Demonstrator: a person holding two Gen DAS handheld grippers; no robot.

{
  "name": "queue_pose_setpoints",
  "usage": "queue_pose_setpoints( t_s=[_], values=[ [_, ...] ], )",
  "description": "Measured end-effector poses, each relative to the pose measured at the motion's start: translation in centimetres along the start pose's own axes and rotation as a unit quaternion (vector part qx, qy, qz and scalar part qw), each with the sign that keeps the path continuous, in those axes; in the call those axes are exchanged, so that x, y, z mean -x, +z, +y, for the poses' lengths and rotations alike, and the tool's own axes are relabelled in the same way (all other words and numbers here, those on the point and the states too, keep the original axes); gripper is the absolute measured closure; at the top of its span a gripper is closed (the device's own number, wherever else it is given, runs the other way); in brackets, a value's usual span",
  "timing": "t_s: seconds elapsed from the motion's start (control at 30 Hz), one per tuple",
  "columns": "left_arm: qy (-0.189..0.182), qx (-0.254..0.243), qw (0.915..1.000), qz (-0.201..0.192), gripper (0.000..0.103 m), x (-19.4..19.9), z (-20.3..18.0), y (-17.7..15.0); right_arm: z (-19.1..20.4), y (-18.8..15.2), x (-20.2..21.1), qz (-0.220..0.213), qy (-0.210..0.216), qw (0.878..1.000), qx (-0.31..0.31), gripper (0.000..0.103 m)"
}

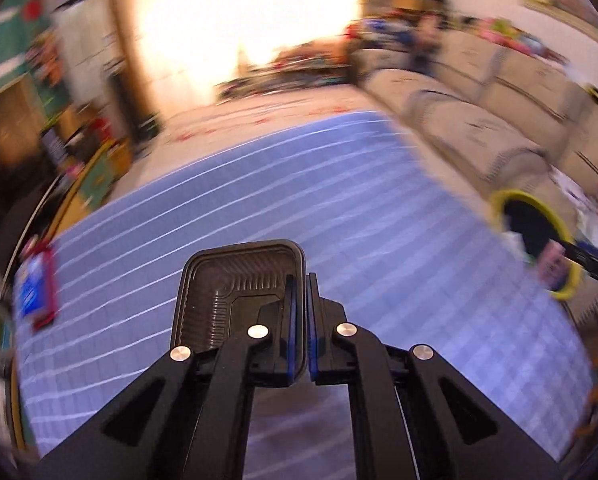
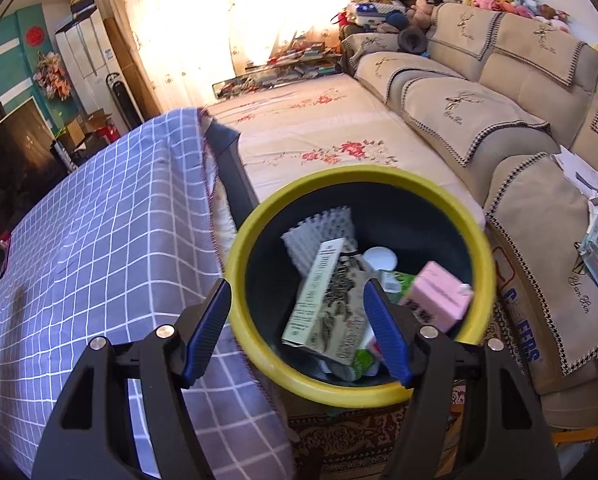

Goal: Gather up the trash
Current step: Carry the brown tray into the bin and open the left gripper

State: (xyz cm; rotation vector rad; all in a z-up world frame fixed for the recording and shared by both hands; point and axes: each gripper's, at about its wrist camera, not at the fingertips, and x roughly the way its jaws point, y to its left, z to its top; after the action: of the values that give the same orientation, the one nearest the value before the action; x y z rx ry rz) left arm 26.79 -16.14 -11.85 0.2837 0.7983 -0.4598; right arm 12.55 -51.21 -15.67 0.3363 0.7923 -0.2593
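Note:
My left gripper (image 1: 302,280) is shut on the right rim of a black plastic food tray (image 1: 227,288), held above the blue checked tablecloth (image 1: 299,184); this view is motion-blurred. My right gripper (image 2: 297,292) is open and empty, right above the yellow-rimmed black trash bin (image 2: 255,220). A pink carton (image 2: 439,296) is in the air just inside the bin's rim, blurred. In the bin lie a long printed box (image 2: 331,300), white foam mesh (image 2: 323,228), a white lid and green wrappers. The bin (image 1: 567,288) and the right gripper with the pink carton show at the right of the left wrist view.
The table with the checked cloth (image 2: 99,240) stands left of the bin. A beige sofa (image 2: 499,100) runs along the right, a floral-sheeted bed (image 2: 319,128) behind. A red-edged packet (image 1: 39,284) lies at the table's left edge. A patterned rug (image 2: 347,436) lies under the bin.

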Motion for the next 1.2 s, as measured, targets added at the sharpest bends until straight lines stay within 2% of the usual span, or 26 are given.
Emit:
queue_pose_setpoints(
  t_s=[0.1,0.3,0.4,0.6,0.67,0.73,0.8,0.93,1.1,1.2],
  values=[
    [-0.061,-0.054,0.9967,-0.004,0.098,-0.6,-7.2,1.9,-2.1,-0.2,1.5,-0.011,-0.016,1.0,-0.012,0.038],
    [-0.152,-0.129,0.9799,-0.003,0.098,-2.8,-20.9,4.8,-6.7,-1.0,4.5,-0.024,-0.058,0.997,-0.04,0.038],
    [-0.178,-0.149,0.9727,0.012,0.098,-4.6,-26.2,5.8,-8.3,-1.3,5.1,-0.026,-0.069,0.996,-0.049,0.038],
    [-0.185,-0.174,0.9661,0.046,0.097,-9.3,-33.4,6.8,-10.2,-1.7,5.8,-0.026,-0.073,0.995,-0.06,0.038],
    [-0.182,-0.18,0.9652,0.054,0.097,-10.9,-34.3,6.8,-10.3,-1.7,5.7,-0.026,-0.07,0.995,-0.06,0.038],
    [-0.17,-0.179,0.9674,0.058,0.084,-12.5,-35.3,7.1,-10.3,-1.6,5.9,-0.026,-0.068,0.996,-0.06,0.038],
    [-0.166,-0.17,0.9695,0.059,0.05,-13.1,-35.1,7.4,-10.2,-1.5,5.9,-0.025,-0.065,0.996,-0.058,0.038],
    [-0.157,-0.158,0.9737,0.048,0.042,-12.1,-34.1,7.5,-9.6,-1.4,6.3,-0.028,-0.057,0.997,-0.05,0.038],
    [-0.147,-0.121,0.9818,-0.001,0.011,-6.1,-29.4,6.7,-7.3,-1.6,7.1,-0.028,-0.045,0.998,-0.024,0.034],
    [-0.124,-0.086,0.9876,-0.042,0.005,-0.1,-24.6,4.8,-4.8,-2.0,8.0,-0.035,-0.025,0.999,0.007,0.028]
  ],
)
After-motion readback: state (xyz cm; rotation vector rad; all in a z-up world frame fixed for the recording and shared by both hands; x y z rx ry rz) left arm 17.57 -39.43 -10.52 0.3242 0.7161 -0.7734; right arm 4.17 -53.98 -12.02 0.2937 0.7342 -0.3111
